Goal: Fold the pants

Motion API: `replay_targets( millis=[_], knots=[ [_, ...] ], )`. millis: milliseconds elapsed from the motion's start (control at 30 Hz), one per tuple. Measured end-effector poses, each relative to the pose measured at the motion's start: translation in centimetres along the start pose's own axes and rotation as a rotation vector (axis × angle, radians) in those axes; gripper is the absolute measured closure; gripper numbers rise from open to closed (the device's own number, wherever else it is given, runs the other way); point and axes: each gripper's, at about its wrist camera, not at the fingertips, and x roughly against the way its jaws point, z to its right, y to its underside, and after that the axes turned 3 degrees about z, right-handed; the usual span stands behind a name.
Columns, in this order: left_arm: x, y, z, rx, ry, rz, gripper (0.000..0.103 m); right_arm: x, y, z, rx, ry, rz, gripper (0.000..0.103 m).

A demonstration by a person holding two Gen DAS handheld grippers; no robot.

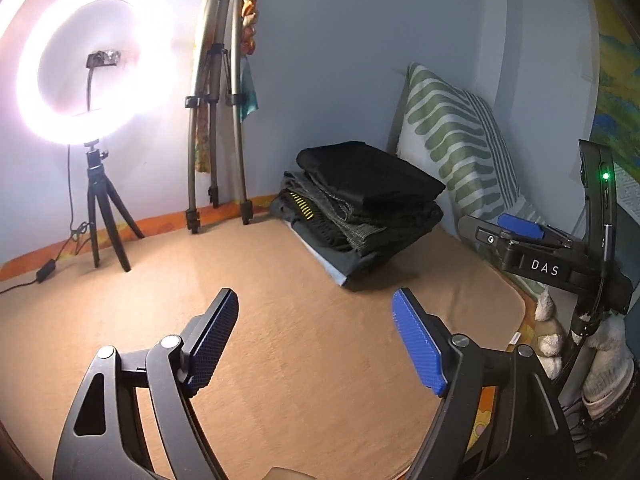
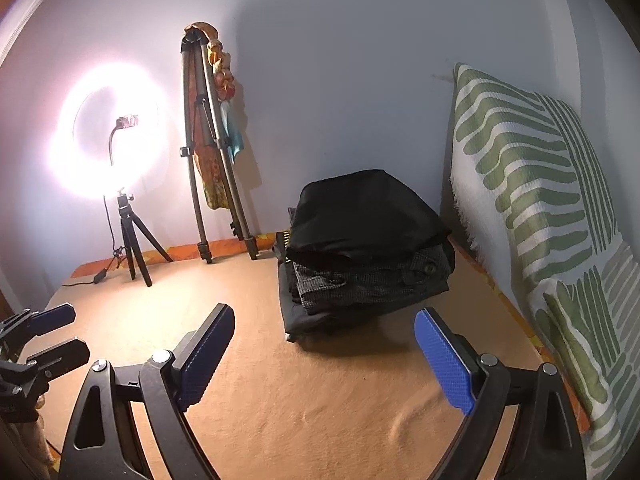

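Both my left gripper (image 1: 316,340) and right gripper (image 2: 324,356) gape wide, empty. The stacked pants (image 2: 368,248) sit at one o'clock on the bed (image 2: 280,380); I'd pinch only the top pair's edge.

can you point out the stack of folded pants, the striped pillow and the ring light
stack of folded pants (image 2: 368,216): right wrist view, on the black top garment
striped pillow (image 2: 532,184): right wrist view, on its green-striped face
ring light (image 1: 92,64): left wrist view, on the glowing ring's left arc (image 1: 28,80)

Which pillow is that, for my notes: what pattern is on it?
Green stripes on white, on the pillow; clearest in the right wrist view.
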Motion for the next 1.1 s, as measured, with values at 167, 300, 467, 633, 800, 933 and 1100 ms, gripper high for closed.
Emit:
replay_targets(
  millis=[167,300,467,633,800,933,1100],
  knots=[
    [-0.4,0.9,-0.1,0.0,0.003,-0.023,0.024,-0.6,0.7,0.0,0.008,0.01,-0.003,0.01],
    [-0.8,1.7,-0.1,-0.017,-0.01,-0.045,0.024,-0.9,1.0,0.1,0.006,0.021,0.002,0.006],
    [-1.0,2.2,-0.5,-0.003,-0.02,-0.065,0.024,-1.1,1.2,-0.1,0.004,0.016,0.008,0.004],
    [-1.0,2.2,-0.8,0.002,-0.045,-0.072,0.022,-0.9,1.2,-1.1,0.038,0.032,0.036,0.0],
    [-0.9,2.1,-1.2,0.013,-0.075,-0.063,0.019,-1.1,1.4,-1.7,0.064,0.034,0.036,0.0],
    [-1.0,2.2,-1.5,0.028,-0.079,-0.069,0.019,-1.2,1.4,-1.7,0.057,0.03,0.027,0.0],
    [-1.0,2.3,-1.6,0.023,-0.099,-0.069,0.019,-1.3,1.6,-1.7,0.048,0.023,0.018,0.0]
  ],
)
